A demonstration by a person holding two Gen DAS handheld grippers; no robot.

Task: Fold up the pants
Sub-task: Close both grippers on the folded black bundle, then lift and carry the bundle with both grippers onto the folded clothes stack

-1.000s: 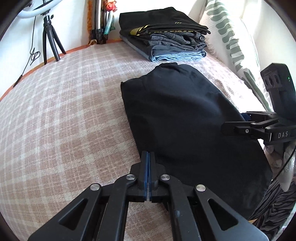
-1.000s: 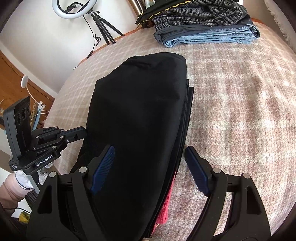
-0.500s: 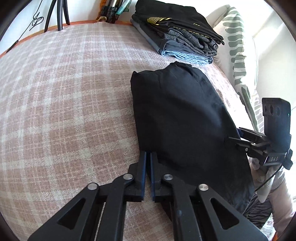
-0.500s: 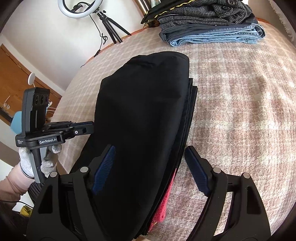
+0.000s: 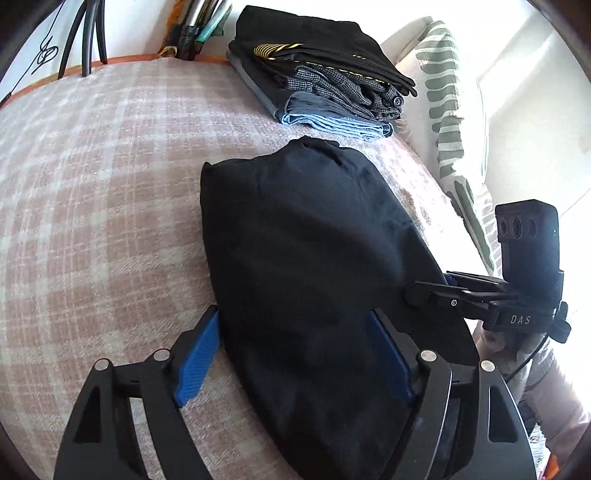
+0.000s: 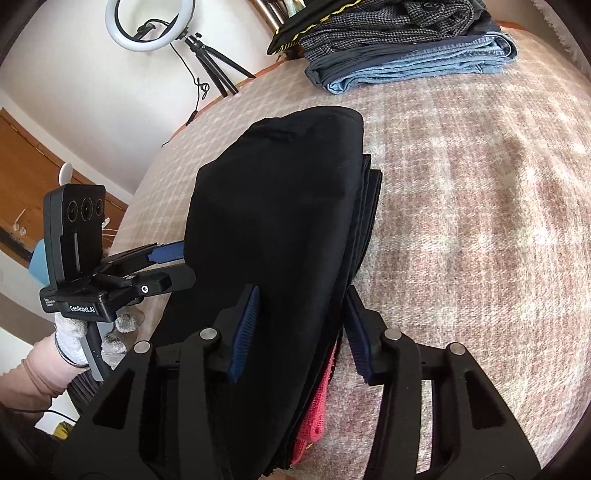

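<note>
My right hand-held gripper [image 6: 301,330], jaws just closing, straddles the black pants [image 6: 280,229] at 6 o'clock, not yet pinching; a partial bite risks unfolding the layers.

Black pants on a pink-and-cream plaid bed

The folded pants [image 5: 306,251] are plain black, with red-pink fabric [image 6: 314,413] at the lower edge; the bed cover [image 5: 103,192] is a faded plaid; the stack [image 5: 325,74] at upper centre runs black with yellow stripes, grey houndstooth, light blue denim; the pillow [image 5: 450,122] is white with green dashes; gripper pads [image 5: 195,358] are blue.

Home bedroom — plaid bedspread [image 5: 110,192], leaf-print pillow [image 5: 447,122], stacked folded clothes [image 6: 406,44] — ring light [image 6: 147,22] by wall.
</note>
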